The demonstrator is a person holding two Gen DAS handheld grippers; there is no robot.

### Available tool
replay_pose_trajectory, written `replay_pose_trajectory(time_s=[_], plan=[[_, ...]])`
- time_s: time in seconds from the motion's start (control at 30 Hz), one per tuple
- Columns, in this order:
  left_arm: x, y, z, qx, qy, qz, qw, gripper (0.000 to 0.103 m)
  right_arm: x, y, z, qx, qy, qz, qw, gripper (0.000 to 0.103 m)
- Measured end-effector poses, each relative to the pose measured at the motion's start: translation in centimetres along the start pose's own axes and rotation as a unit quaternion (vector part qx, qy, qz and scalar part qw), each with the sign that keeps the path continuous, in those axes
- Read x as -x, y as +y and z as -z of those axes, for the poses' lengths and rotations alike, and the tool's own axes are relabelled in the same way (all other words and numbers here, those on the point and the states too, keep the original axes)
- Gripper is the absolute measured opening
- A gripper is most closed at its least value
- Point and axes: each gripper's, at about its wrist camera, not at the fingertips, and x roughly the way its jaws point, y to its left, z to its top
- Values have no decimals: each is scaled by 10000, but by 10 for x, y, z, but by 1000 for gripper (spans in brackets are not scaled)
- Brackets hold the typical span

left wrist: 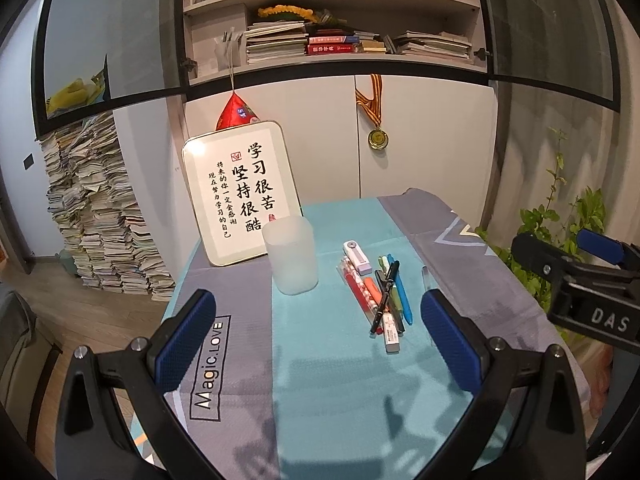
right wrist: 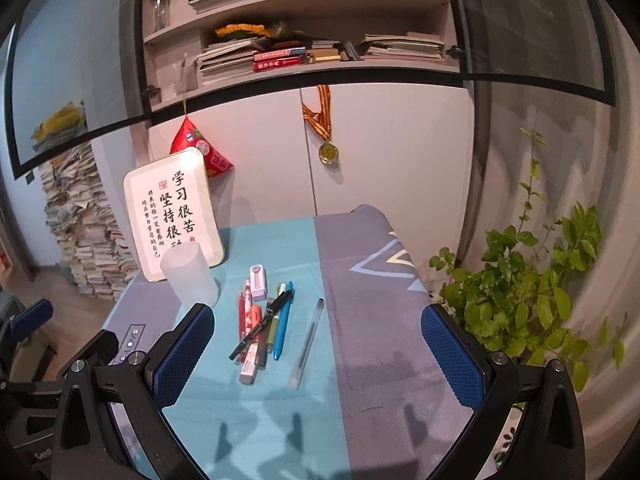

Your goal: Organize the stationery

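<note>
Nearest, both tools hang above the near edge of the cloth-covered tabletop [right wrist: 380, 320], each with its blue-padded jaws spread wide and nothing between them: the left hand-held gripper [left wrist: 318, 340] over the teal strip, the right hand-held gripper [right wrist: 318, 354] a little to its side. Neither touches any stationery, so I judge the job at its very start, with the first pick not yet made.

Just beyond the right hand-held gripper, at about 12 o'clock in its view, lies the clear, slim plastic pen [right wrist: 307, 344], alone and slightly apart from the rest, near the seam between teal and grey. At its 11 o'clock sits the loose heap: a white rectangular eraser [right wrist: 249, 370] nearest, a black marker [right wrist: 260, 326] lying slantwise across a blue pen [right wrist: 283, 322], an olive-green pen [right wrist: 273, 334], an orange highlighter [right wrist: 254, 318] and a red patterned pen [right wrist: 241, 314]. At the far end of the heap rests a white-and-lilac correction-tape case [right wrist: 257, 282].

Farther on, at 10 o'clock, stands the frosted translucent plastic cup [right wrist: 189, 278], upright and apparently empty, just in front of a white framed calligraphy board [right wrist: 160, 208].

The cup looks the likely destination. The lone clear pen seems the easiest first grasp: the right jaws would need to descend, straddle its barrel crosswise, and close without rolling it. The black marker must be lifted before those under it.
</note>
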Motion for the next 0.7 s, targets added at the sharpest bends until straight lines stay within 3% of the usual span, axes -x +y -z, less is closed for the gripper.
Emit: replay_pose_trajectory(time_s=[0.13, 0.33, 0.6, 0.7], plan=[[-4, 0, 0, 30, 43, -11, 10000, 102, -3, 3, 1, 32, 86, -340, 9994, 103], [-5, 1, 2, 37, 96, -20, 9999, 102, -5, 7, 4, 80, 167, -415, 9990, 103], [0, 5, 3, 73, 74, -28, 9999, 102, -6, 9, 8, 44, 454, -533, 9975, 57], [2, 5, 4, 65, 61, -35, 10000, 102, -6, 10, 10, 69, 547, -573, 9968, 47]])
